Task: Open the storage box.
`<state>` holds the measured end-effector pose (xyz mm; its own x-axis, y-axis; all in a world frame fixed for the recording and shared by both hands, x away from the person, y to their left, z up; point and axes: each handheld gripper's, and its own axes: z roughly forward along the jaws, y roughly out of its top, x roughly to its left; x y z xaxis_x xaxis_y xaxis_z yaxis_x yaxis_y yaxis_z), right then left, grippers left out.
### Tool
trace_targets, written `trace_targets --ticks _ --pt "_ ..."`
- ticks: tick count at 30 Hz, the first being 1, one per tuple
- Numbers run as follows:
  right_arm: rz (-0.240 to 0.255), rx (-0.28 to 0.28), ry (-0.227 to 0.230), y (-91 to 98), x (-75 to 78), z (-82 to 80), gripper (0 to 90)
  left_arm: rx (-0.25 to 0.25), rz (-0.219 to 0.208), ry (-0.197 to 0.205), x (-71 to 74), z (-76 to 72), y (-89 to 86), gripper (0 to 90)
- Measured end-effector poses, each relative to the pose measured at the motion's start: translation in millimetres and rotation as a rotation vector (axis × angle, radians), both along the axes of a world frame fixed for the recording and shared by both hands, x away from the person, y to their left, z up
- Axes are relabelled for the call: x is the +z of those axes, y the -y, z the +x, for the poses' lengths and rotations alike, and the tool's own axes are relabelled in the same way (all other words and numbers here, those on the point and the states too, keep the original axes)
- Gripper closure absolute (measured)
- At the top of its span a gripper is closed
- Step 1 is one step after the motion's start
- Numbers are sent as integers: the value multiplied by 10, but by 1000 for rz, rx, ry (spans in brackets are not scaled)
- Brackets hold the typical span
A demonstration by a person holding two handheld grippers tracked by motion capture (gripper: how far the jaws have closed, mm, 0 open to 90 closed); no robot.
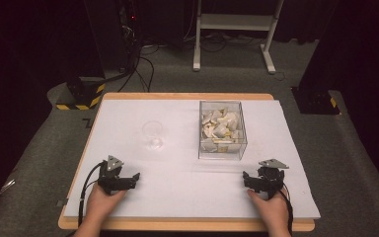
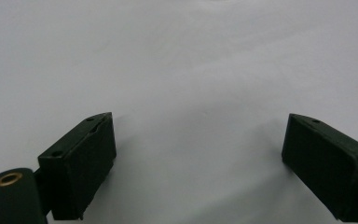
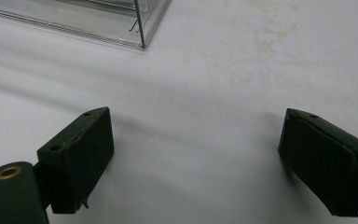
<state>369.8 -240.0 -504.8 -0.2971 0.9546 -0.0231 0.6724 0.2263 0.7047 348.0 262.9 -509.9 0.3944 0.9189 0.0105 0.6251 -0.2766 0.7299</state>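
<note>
We hold both hands low at the near edge of the white surface [image 1: 177, 128], well apart. Our left gripper [image 1: 134, 177] points inward toward the right, our right gripper [image 1: 246, 178] inward toward the left; on each the blocky matte-black jaws stand wide with nothing between them. Just beyond the right gripper sits a clear, square-walled plastic box [image 1: 222, 129] of pale, irregular pieces [image 1: 220, 124]. A transparent rounded glass [image 1: 153, 134] stands left of the box, beyond the left gripper.
</note>
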Motion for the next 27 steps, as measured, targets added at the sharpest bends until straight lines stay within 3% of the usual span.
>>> trace_targets --ticks 27 --pt "3 -3 0 -1 1 -1 102 4 -2 1 0 -1 1 102"
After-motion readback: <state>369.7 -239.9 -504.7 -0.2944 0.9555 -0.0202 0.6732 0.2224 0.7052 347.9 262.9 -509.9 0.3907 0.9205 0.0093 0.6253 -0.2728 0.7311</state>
